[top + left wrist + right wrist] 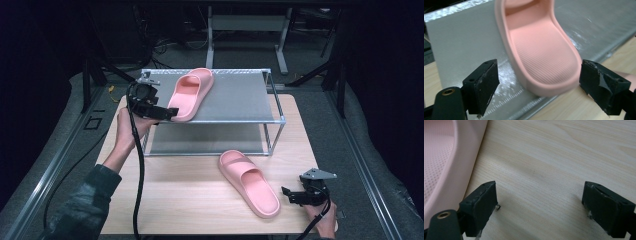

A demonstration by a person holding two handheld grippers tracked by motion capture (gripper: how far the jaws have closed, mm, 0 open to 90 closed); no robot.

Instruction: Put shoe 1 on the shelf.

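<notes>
One pink slide sandal [189, 93] lies on the top shelf of a metal rack [240, 100], its heel hanging slightly over the front left edge. My left gripper [167, 114] is open right at that heel [541, 62], jaws wide on either side without touching it. A second pink sandal [249, 182] rests on the wooden table [190, 195] in front of the rack. My right gripper [289, 194] stands open just right of this sandal's heel end, low over the table; the sandal's edge [451, 162] shows at the left of the right gripper view.
The rack has a lower shelf [205, 139] beneath the top one, with thin metal posts [274, 135] at its corners. Black cables trail from both grippers across the table's front. Dark floor and frame legs lie beyond the table.
</notes>
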